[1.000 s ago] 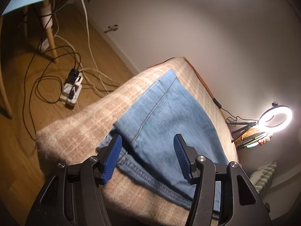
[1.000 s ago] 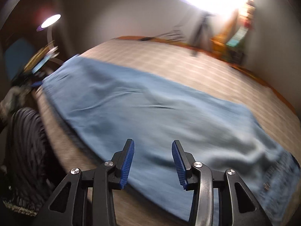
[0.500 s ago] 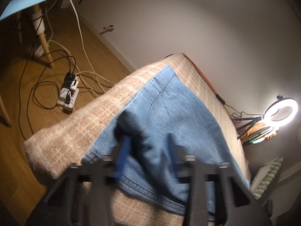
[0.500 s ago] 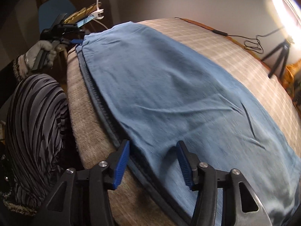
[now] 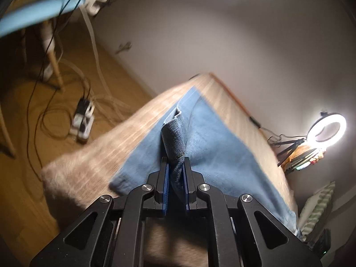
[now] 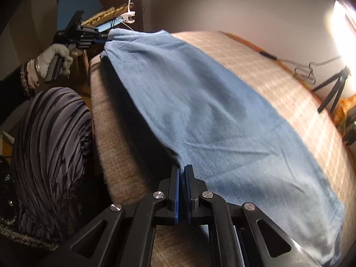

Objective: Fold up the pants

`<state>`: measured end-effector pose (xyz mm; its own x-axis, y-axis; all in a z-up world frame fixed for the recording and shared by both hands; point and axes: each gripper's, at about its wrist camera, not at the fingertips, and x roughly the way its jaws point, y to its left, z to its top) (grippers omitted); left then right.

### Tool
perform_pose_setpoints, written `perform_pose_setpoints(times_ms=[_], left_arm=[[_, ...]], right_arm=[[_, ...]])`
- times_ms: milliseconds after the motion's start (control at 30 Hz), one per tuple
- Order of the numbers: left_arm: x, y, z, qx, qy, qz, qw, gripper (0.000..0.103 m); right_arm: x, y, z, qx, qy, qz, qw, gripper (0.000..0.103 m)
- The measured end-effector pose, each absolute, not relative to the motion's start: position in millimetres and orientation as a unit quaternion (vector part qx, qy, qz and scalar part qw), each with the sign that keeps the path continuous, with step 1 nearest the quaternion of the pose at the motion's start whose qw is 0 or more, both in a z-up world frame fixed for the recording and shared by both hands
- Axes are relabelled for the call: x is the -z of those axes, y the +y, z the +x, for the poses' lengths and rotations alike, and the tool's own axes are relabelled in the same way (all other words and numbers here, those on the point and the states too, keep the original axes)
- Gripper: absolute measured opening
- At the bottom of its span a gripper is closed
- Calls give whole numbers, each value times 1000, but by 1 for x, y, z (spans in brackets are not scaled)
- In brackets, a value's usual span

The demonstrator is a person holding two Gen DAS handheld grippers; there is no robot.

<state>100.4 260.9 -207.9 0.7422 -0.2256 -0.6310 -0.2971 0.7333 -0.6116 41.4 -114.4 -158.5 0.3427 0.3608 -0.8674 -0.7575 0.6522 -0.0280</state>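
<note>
Left wrist view: my left gripper has its black jaws with blue pads pinched on a raised fold of the light-blue denim pants, and the cloth stands up in a ridge just past the fingertips. Those jaws had just been closing, and now the fabric sits clamped between them. Pants lie spread flat on the beige plaid blanket covering the bed, running diagonally away toward the wall. White power strip with black cables on the wooden floor at left, lit ring lamp on a small tripod at far right.

Right wrist view: my right gripper is closed on the near long edge of the same pants; the pads are almost together with only thin cloth between, and its jaws had just been closing too. The near edge is lifted slightly off the blanket, dark shadow under it. At the far end of the pants I see the left gripper gripping the cloth corner, held by a light-gloved hand. Striped grey-black clothing of the person fills the left side, beside the bed edge. Some motion blur in both views.
</note>
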Motion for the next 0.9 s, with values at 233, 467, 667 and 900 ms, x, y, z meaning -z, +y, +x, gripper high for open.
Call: perform_pose_setpoints(times_ms=[233,467,667,900], left_arm=[[211,267,90,-51,366,-379,848,19],[211,275,60,-62,359,-442,820,47],[224,274,66,-54,353,-477,803,47],[224,269,84,-41,324,-504,799,47]], right_arm=[[164,-109,41,-347,456,-233,786,3],[167,-102,44,-339,459,-228,789,6],[165,-107,42,-335,459,-213,794,9],[161,-108,41,-330,459,-207,798,10]])
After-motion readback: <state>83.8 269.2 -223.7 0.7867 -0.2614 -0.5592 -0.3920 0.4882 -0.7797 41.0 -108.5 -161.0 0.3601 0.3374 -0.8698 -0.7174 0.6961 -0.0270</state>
